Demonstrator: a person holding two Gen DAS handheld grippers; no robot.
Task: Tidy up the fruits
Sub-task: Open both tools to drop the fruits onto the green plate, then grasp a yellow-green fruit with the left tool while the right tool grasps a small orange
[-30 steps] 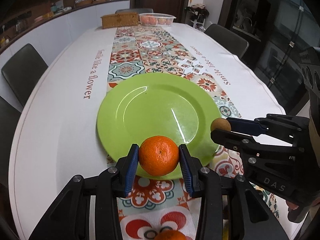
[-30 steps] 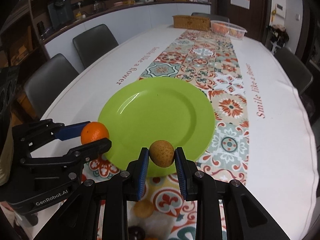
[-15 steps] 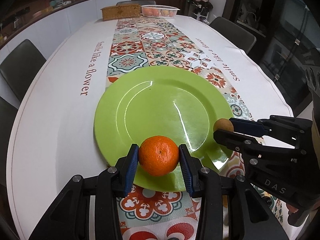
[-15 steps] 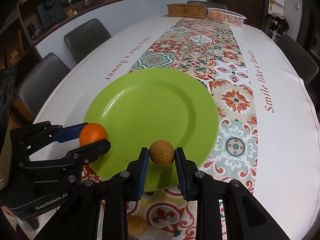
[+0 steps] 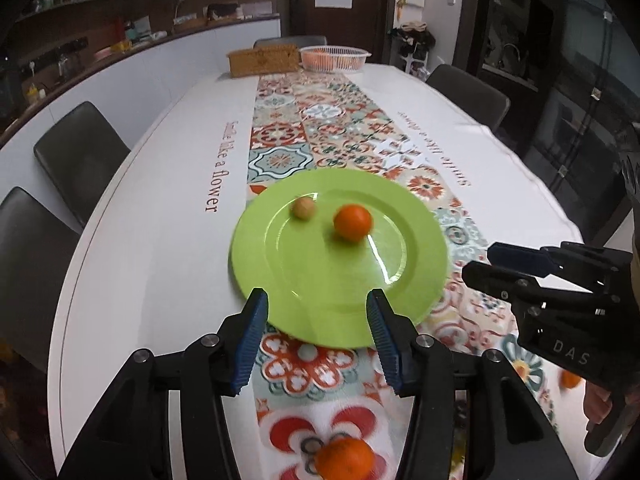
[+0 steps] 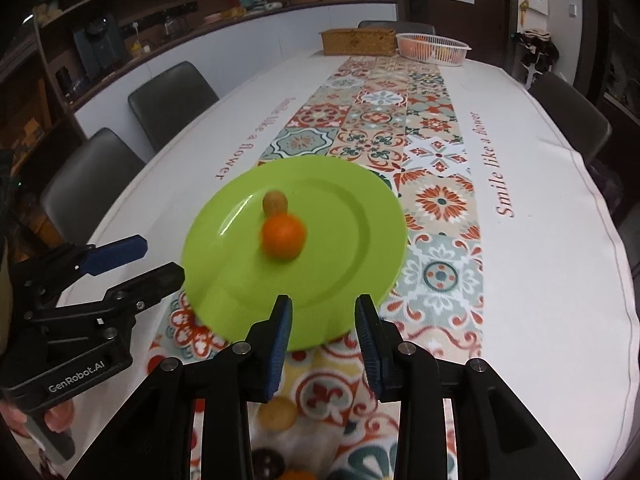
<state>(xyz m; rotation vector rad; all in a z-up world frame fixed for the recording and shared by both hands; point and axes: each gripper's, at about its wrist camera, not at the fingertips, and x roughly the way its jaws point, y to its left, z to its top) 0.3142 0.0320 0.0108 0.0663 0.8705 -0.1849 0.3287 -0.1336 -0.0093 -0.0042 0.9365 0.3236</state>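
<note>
An orange (image 5: 353, 223) (image 6: 283, 237) and a small tan fruit (image 5: 303, 208) (image 6: 274, 202) lie loose on the green plate (image 5: 304, 292) (image 6: 360, 240), both blurred. My left gripper (image 5: 317, 330) (image 6: 124, 258) hangs over the plate's near rim, its jaws opening with nothing between them. My right gripper (image 6: 323, 330) (image 5: 490, 262) hovers at the plate's near edge, its jaws also opening and empty. More fruit lies on the patterned runner near me: another orange (image 5: 345, 458) and a tan fruit (image 6: 277, 413).
A dark round fruit (image 6: 267, 462) sits low on the runner. At the table's far end stand a wicker box (image 5: 264, 62) and a white basket (image 5: 334, 57) of fruit. Dark chairs (image 5: 80, 156) line both sides of the white table (image 5: 152, 216).
Both grippers let go of their fruits, which now lie further in on the plate. Both grippers rose and pulled back from the plate with their jaws spread.
</note>
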